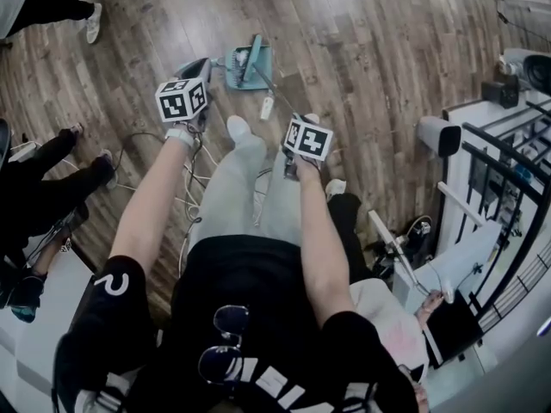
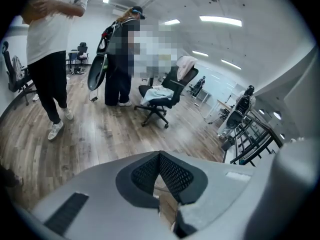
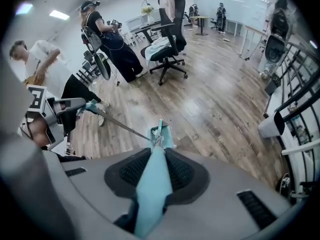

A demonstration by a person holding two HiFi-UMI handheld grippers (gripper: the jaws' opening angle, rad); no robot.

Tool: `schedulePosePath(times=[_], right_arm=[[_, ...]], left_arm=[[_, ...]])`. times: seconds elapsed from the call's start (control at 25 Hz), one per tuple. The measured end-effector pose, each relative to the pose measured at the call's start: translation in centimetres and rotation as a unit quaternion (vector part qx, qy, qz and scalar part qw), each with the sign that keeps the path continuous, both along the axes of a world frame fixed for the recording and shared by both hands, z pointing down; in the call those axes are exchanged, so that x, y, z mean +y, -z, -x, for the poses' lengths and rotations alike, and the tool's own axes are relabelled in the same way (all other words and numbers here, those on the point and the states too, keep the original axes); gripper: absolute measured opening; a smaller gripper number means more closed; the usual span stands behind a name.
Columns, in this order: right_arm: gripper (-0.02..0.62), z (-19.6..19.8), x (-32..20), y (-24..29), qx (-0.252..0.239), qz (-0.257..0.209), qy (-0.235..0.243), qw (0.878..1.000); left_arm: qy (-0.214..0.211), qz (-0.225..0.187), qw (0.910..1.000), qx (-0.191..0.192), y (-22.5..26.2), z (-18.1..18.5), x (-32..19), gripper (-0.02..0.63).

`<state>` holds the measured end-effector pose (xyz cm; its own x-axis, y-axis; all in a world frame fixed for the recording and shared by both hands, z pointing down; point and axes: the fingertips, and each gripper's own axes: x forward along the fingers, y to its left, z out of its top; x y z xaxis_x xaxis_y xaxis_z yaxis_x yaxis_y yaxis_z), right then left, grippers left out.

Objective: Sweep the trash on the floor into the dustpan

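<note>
The right gripper [image 3: 153, 159] is clamped on a teal handle [image 3: 149, 199] that runs straight ahead to the dustpan [image 3: 163, 133] on the floor [image 3: 220, 109]. The left gripper [image 2: 160, 156], jaws together, seems to hold the broom [image 3: 117, 123], which slants in from the left. A white scrap [image 1: 267, 107] lies just short of the pan.

Head, right gripper views sharing dustpan [image 1: 256, 72]

Trash [image 1: 244, 56] in dustpan [image 1: 238, 78] indistinct

I find open floor [image 1: 370, 50] beyond the dustpan [image 1: 250, 65]; a metal rack [image 1: 499, 138] blocks the right side, a bystander's legs [image 1: 60, 179] the left (cables [image 1: 191, 198] trail underfoot).
</note>
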<state>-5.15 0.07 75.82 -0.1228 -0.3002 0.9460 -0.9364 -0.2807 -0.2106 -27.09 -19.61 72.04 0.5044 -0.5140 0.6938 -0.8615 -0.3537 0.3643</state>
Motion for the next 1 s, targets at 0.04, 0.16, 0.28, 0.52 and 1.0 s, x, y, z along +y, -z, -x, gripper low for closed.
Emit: schedulePosePath(times=[0.04,0.16,0.28,0.52,1.0], right_arm=[[0.084,-0.1,0.1,0.2,0.003,-0.002,0.001,1.000],[0.084,-0.8,0.6,0.8,0.015,-0.005,-0.002,1.000],[0.083,-2.3,1.5,1.5,0.023,-0.005,-0.016,1.000],[0.084,-4.7,4.0,3.1,0.038,-0.015,-0.040,0.998],[0.084,-6.2,8.1,6.6,0.028,-0.024,-0.021,0.999]], left_arm=[[-0.001,0.002,1.0000,-0.001,0.0,0.0,0.0,-0.002],[0.003,0.007,1.0000,-0.003,-0.1,0.2,0.0,-0.002],[0.002,0.003,1.0000,-0.002,0.7,-0.1,0.3,-0.002],[-0.029,-0.008,0.9995,0.005,2.2,-2.0,2.5,-0.002],[-0.029,-0.029,0.9990,0.016,6.9,-4.7,9.6,-0.002]])
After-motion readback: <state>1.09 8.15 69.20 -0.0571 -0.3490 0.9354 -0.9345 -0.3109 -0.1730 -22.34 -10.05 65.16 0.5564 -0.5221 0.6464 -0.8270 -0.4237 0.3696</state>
